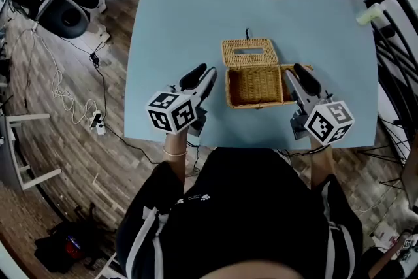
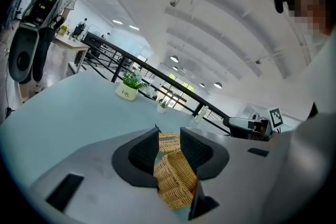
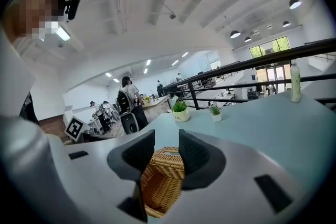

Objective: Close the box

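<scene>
Both grippers have their jaws apart with nothing between the pads. The left gripper stands just left of the box and the right gripper just right of it, neither touching the wicker. The box is open; its lid lies flat directly behind it, joined at the rear rim. Recommended: take the lid's far edge with one gripper and brace the box wall with the other, since light wicker will likely slide. Swing the lid forward until it seats flush.

Wicker box open on table; left gripper, right gripper flanking it.
</scene>
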Available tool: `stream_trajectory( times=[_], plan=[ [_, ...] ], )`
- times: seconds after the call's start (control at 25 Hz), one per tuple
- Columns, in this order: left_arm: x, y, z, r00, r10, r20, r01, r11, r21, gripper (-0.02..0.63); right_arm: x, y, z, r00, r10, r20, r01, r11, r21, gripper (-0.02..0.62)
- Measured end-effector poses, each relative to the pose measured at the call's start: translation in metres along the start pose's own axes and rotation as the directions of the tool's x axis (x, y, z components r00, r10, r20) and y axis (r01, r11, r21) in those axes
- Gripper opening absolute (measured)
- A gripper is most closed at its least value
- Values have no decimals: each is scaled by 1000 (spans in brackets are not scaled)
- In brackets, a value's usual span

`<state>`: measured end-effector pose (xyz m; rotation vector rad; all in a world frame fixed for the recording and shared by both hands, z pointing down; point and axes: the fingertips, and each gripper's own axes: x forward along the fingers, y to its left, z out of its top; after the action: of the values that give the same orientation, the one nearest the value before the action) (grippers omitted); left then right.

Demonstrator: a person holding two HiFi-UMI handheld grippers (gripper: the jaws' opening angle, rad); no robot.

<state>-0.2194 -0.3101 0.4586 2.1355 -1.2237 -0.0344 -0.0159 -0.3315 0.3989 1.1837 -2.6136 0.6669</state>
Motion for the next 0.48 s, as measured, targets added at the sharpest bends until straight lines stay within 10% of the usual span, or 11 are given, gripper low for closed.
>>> stream_trajectory(
  times=[0.48],
  plan=[
    [71, 56, -22, 990, -95, -101, 70, 971, -228, 128, 33, -28, -11, 996, -71, -55, 74, 996, 43, 146]
  ],
)
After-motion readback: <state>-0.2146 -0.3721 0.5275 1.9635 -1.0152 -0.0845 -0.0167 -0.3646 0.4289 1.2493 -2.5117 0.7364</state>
